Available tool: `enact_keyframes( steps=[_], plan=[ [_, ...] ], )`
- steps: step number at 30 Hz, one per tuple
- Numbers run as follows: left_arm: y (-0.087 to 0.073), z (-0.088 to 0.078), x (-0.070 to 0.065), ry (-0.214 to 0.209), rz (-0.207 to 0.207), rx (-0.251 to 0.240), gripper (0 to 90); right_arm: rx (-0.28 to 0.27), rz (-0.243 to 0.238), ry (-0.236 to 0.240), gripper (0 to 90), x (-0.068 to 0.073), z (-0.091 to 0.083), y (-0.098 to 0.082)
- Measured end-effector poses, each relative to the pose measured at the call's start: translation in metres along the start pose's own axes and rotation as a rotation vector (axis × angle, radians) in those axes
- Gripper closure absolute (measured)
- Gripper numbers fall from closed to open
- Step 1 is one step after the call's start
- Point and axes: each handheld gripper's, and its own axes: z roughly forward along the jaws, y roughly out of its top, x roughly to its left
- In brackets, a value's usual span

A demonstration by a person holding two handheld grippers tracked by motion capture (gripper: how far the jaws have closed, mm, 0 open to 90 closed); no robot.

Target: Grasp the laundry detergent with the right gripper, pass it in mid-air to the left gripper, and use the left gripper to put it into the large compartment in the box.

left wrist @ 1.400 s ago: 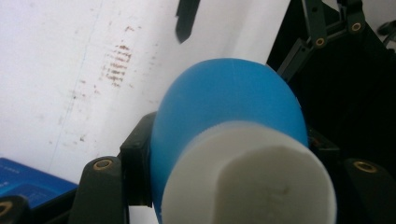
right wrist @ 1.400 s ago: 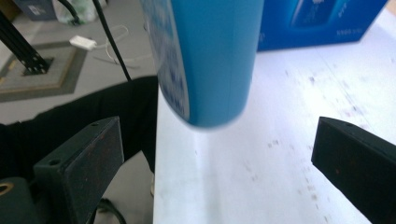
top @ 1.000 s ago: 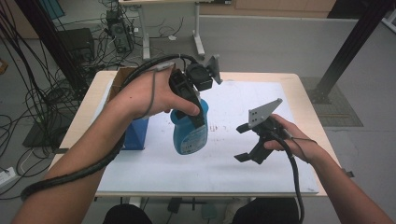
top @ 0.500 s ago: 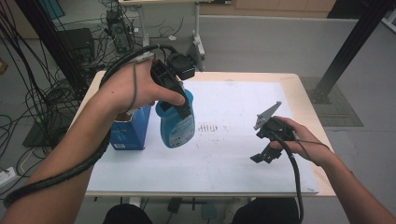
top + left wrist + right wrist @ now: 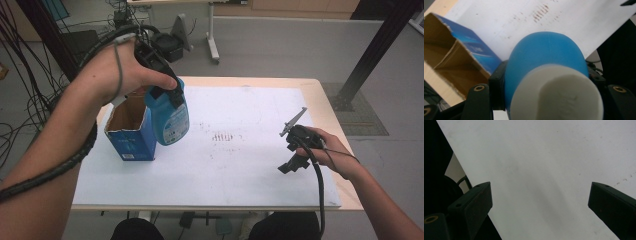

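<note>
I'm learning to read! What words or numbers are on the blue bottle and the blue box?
Blue bottle: its white label has print, too small and blurred to read.
Blue box: a small white mark low on the front, too blurred to read.
White sheet: only dark smudges, no letters.
No word or number can be read anywhere.

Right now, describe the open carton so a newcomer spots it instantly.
Start at the white sheet covering the table, then go to its left edge. The blue carton stands upright there with a torn-open top and bare brown inside, just left of the blue bottle held in the left tool.
</note>
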Motion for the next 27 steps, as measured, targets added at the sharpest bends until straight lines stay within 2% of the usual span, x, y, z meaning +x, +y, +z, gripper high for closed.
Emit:
enact_keyframes(
  steps=[6, 13, 20, 22, 27],
  plan=[
    [-0.003, -0.011, 0.028, 0.022, -0.143, -0.008, 37.7, -0.003, 0.01, -0.003, 5.3, -0.002, 0.0, -0.001],
    [-0.006, -0.017, 0.059, 0.064, -0.264, -0.021, 37.7, -0.007, 0.005, -0.006, 5.2, -0.002, 0.001, 0.001],
    [-0.006, -0.016, 0.082, 0.102, -0.342, -0.022, 37.7, -0.01, 0.006, -0.007, 5.2, -0.003, 0.001, 0.002],
    [-0.006, -0.015, 0.088, 0.112, -0.375, -0.027, 37.7, -0.019, 0.005, -0.005, 5.3, -0.004, 0.001, 0.001],
    [-0.005, -0.011, 0.099, 0.132, -0.42, -0.02, 37.7, -0.022, 0.011, -0.003, 5.3, -0.006, 0.001, 0.001]
  ],
)
